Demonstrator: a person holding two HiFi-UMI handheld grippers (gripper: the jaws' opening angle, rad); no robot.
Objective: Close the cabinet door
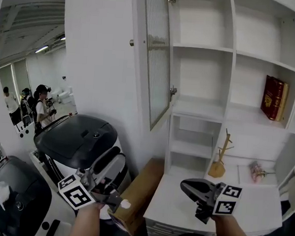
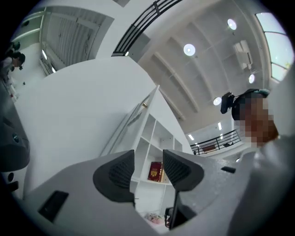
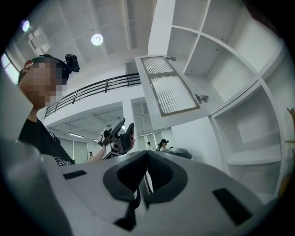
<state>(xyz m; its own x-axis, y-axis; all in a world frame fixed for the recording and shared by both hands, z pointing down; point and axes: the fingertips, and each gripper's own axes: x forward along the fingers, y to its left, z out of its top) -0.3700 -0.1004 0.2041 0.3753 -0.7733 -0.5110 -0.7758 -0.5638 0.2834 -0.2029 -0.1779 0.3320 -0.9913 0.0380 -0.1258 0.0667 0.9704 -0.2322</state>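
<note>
- Nearest the onlooker, the left gripper point(image 2: 147, 171) is held low with its jaws apart and nothing between the ribbed pads.
- Beside it, the right gripper point(image 3: 146, 156) is also held low; its jaws are together at the tips and grip nothing.
- A cardboard box point(image 1: 140, 192) lies between the two grippers, just right of the left one, against the white base ledge point(image 1: 176, 206) over which the right gripper hovers.
- Two dark-lidded bins point(image 1: 77, 135) stand just behind and left of the left gripper.
- The cabinet door point(image 1: 158, 65), a white frame around ribbed glass, stands swung wide open. It sits high above and beyond both grippers, over the gap between them, well apart from each; neither touches it.
- Right of the door, above and beyond the right gripper, the white shelving unit point(image 1: 201, 110) lies uncovered.
- A wooden stand point(image 1: 219, 160) and pink flowers point(image 1: 257, 171) rest on the low shelf just beyond the right gripper.
- A red book point(image 1: 273, 97) stands upright farther up, well above the right gripper.
</note>
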